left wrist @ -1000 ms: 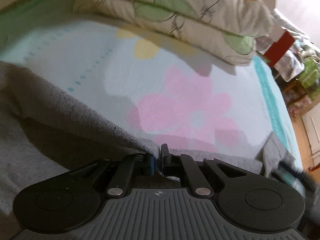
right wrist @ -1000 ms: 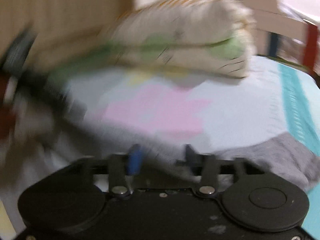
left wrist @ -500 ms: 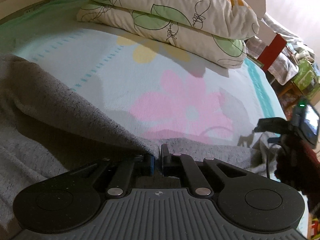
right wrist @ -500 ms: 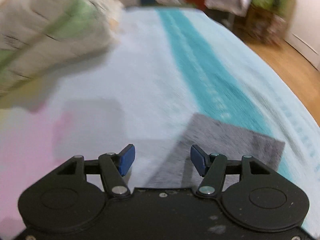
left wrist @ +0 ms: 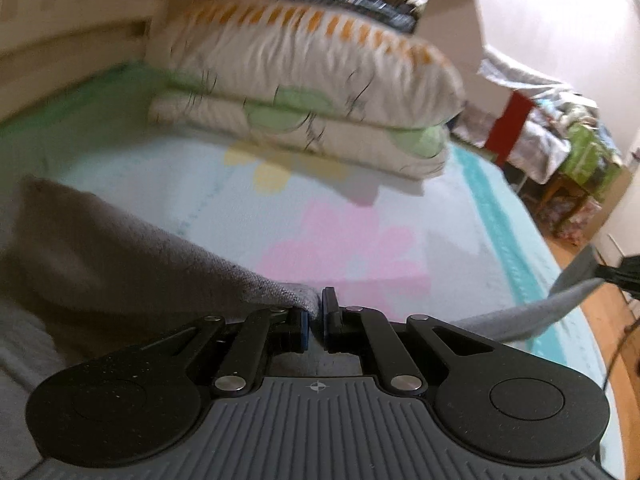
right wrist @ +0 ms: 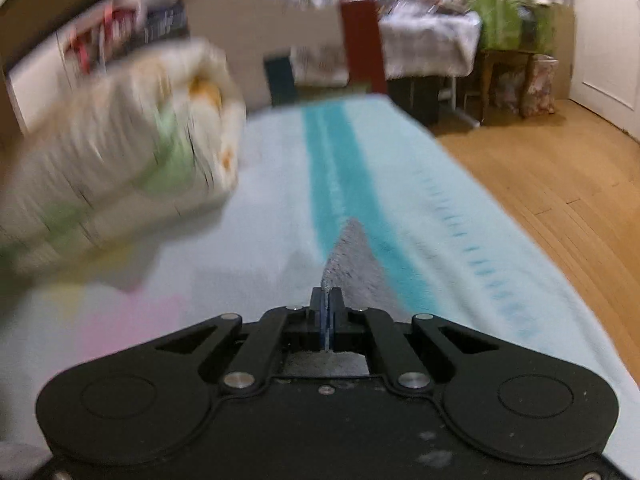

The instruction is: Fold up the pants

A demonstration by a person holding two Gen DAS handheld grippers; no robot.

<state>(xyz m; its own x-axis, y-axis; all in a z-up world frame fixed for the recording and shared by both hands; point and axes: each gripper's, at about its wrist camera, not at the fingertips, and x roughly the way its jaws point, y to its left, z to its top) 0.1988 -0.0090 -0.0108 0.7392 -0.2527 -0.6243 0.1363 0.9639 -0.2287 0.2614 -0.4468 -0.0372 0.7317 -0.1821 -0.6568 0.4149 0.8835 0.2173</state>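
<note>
Grey knit pants (left wrist: 120,256) lie on a bed with a pale flowered cover (left wrist: 360,216). My left gripper (left wrist: 315,316) is shut on a lifted edge of the pants, which drape down to the left. My right gripper (right wrist: 327,312) is shut on another edge of the pants (right wrist: 352,256), which stands up as a thin ridge over the teal stripe. In the left wrist view the right gripper (left wrist: 616,276) shows at the far right, with grey cloth (left wrist: 560,304) stretched up to it.
Two stacked pillows (left wrist: 320,92) lie at the head of the bed, also in the right wrist view (right wrist: 120,168). The bed's right edge drops to a wooden floor (right wrist: 540,176). Cluttered furniture (right wrist: 500,40) stands beyond.
My right gripper was open over the pants corner half a second ago; it has shut on the cloth and lifted it. My left gripper has kept its hold and risen slightly.
</note>
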